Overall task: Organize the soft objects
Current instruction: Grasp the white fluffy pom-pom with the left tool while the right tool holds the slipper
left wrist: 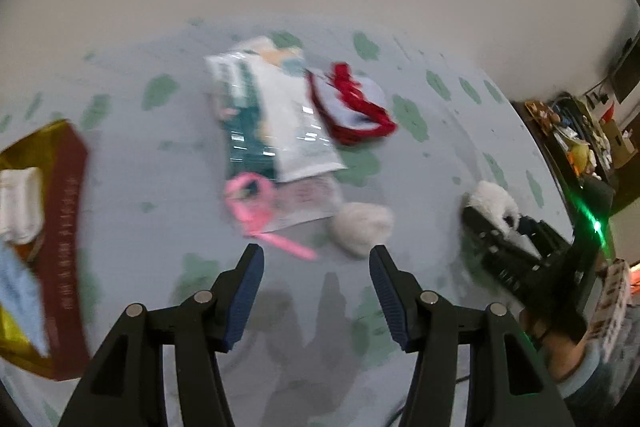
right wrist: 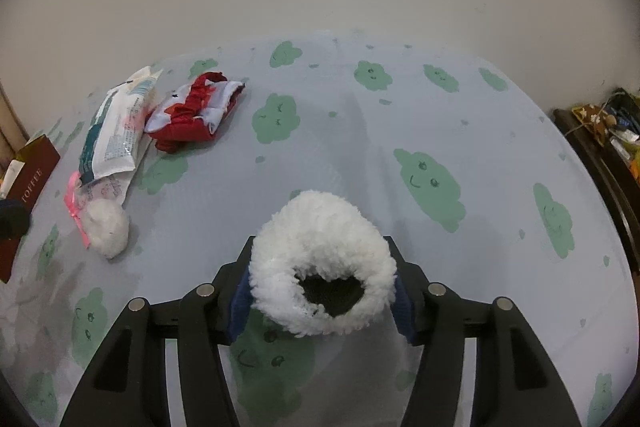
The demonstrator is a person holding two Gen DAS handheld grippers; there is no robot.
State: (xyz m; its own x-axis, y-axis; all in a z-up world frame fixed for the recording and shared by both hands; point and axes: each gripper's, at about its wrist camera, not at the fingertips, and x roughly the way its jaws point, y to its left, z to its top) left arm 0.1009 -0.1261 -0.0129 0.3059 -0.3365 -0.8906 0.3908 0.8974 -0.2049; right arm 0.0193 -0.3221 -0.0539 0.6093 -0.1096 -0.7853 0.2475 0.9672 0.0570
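Note:
My right gripper (right wrist: 320, 247) is shut on a fluffy white plush (right wrist: 320, 227) with a dark heart-shaped patch, held just above the sheet. The left wrist view shows that same gripper (left wrist: 500, 223) and plush (left wrist: 494, 197) at the right. My left gripper (left wrist: 316, 255) is open with nothing between its blue pads, just short of a pale fuzzy ball (left wrist: 362, 227). Beyond the ball lie a pink-ribboned clear pouch (left wrist: 280, 205), a white and green packet (left wrist: 280, 119) and a red and white cloth (left wrist: 352, 107). The right wrist view shows the ball (right wrist: 108, 227), packet (right wrist: 116, 131) and cloth (right wrist: 192, 115) at far left.
Everything lies on a light blue sheet (right wrist: 360, 147) printed with green clouds, against a plain wall. A gold and maroon box (left wrist: 60, 227) at the left holds white and blue fabric; it reads TOFFEE (right wrist: 28, 179). A dark cluttered shelf (left wrist: 576, 139) borders the right edge.

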